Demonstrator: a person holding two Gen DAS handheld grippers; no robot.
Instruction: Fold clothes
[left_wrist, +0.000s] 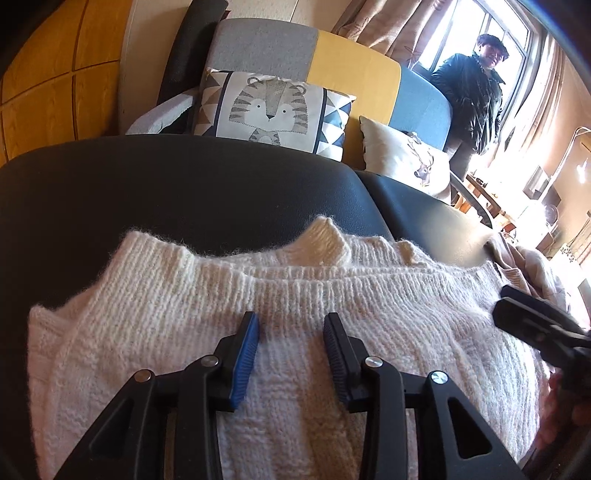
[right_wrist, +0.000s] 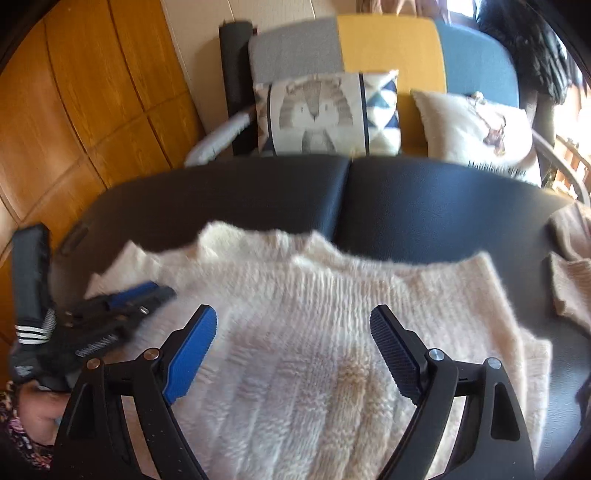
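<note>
A cream knitted sweater (left_wrist: 166, 314) (right_wrist: 295, 280) lies folded on a black padded surface (left_wrist: 184, 184) (right_wrist: 424, 206), its ribbed hem towards the far side. My left gripper (left_wrist: 291, 321) hovers over the sweater's middle, blue pads apart, with only the knit below showing in the gap. In the right wrist view the left gripper (right_wrist: 162, 291) sits over the sweater's left part. My right gripper (right_wrist: 293, 317) stands wide open above the sweater with nothing between its fingers. In the left wrist view the right gripper (left_wrist: 502, 304) comes in from the right edge.
A pinkish-beige garment (left_wrist: 532, 266) (right_wrist: 569, 291) lies crumpled at the surface's right end. Behind are a sofa with a tiger cushion (left_wrist: 273, 107) and a deer cushion (left_wrist: 406, 155). A person (left_wrist: 472, 96) stands by the window. Wooden panelling (right_wrist: 74, 110) lines the left.
</note>
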